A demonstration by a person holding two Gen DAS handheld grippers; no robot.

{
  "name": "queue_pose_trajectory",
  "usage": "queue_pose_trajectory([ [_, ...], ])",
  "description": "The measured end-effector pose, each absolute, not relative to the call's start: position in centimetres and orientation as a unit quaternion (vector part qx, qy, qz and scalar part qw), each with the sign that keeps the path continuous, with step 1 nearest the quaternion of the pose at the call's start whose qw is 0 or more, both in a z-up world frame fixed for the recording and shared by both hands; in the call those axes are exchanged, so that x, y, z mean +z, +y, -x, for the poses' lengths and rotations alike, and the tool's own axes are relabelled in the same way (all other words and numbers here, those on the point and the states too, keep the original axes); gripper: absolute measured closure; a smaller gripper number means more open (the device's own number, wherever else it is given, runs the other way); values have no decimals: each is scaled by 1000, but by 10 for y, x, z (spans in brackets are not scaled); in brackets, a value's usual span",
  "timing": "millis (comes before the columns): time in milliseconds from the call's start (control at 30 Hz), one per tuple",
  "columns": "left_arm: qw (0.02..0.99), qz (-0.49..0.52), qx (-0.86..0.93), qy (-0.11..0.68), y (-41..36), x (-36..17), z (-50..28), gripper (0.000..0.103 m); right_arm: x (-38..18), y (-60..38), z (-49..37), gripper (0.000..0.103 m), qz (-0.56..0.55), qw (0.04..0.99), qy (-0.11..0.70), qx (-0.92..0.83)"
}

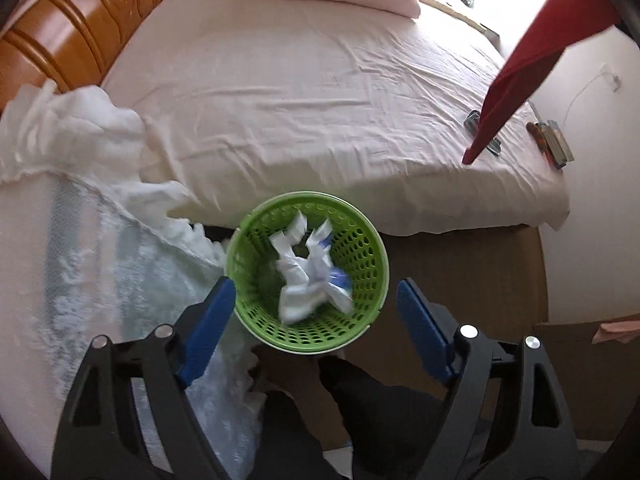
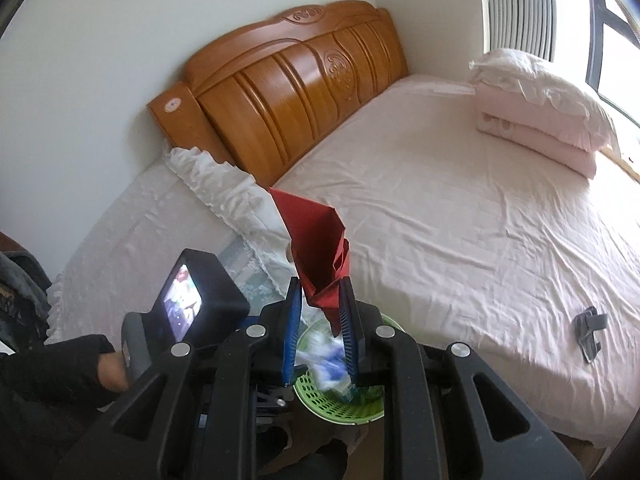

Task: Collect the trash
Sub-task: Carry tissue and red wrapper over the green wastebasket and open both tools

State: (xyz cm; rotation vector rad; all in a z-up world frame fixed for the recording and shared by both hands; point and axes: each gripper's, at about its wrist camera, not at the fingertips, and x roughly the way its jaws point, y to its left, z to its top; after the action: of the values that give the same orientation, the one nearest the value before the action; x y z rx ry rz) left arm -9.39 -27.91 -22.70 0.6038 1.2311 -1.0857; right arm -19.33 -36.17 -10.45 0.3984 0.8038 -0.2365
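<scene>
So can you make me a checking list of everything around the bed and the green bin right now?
Surface: bed, wrinkled pink sheet.
Job's things: green bin by the bed, white and blue paper inside; red paper in the right tool.
Clutter: folded pink bedding; small grey thing on the sheet.
Grippers: left tool open above the bin, nothing held; right tool shut on the red paper.
Cables: thin wire on the wall.
Surroundings: wooden headboard, window.
</scene>
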Motion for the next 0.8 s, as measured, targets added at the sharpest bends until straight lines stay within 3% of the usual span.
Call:
queue_pose_trajectory([
  [300,715,-202,-428,515,-237,-175,72,8,-147,-370,179,81,-185,876,433,-108],
  [567,782,-164,-361,481,-180,-129,46,8,-295,-350,126,80,-201,813,542,-73],
  [633,786,-161,-350,483,-170,-126,42,8,-336,-344,116,58,-211,793,567,-71],
  [667,788,-160,-345,483,-167,-127,41,8,-353,-341,112,39,-211,783,580,-79],
  [700,790,-162,-338,485,-163,-127,40,8,-365,-338,110,31,-207,776,590,-86],
  [800,791,-166,-319,495,-153,-133,38,8,-399,-331,104,24,-201,744,630,-95],
])
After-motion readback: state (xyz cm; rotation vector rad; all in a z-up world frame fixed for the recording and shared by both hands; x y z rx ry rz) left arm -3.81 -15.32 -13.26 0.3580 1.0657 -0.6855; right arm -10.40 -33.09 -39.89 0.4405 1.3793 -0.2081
